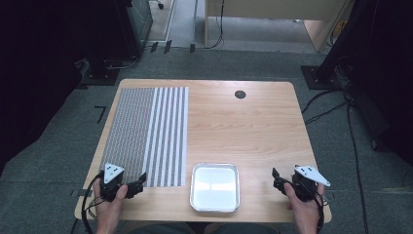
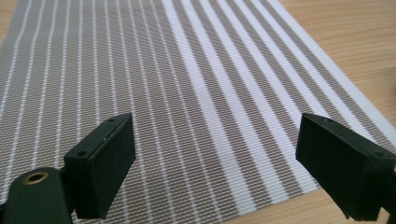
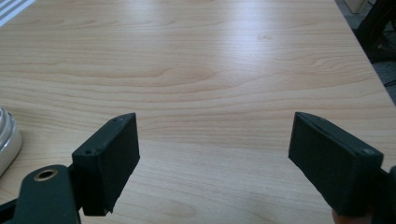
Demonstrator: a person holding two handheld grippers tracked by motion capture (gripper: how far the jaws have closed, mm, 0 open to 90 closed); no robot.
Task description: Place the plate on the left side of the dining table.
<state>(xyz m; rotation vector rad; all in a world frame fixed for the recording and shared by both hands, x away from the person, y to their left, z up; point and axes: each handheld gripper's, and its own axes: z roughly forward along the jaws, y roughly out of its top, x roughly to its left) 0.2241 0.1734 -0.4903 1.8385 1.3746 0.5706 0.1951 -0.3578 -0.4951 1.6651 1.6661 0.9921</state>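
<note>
A grey and white striped placemat (image 1: 148, 134) lies flat on the left half of the wooden table (image 1: 243, 126). A shallow foil tray (image 1: 215, 187) with nothing in it sits near the front edge, in the middle. My left gripper (image 1: 139, 184) rests at the mat's front left corner, held in a hand, jaws wide apart over the striped weave (image 2: 187, 93). At the front right my right gripper (image 1: 276, 179) is open too, hovering over bare wood (image 3: 210, 70). The tray's rim (image 3: 7, 137) peeks in at the left of the right gripper view.
A small dark round grommet (image 1: 240, 94) is set in the table near the far edge. Cables and dark stands lie on the carpet around the table. Another wooden desk (image 1: 272, 19) stands farther back.
</note>
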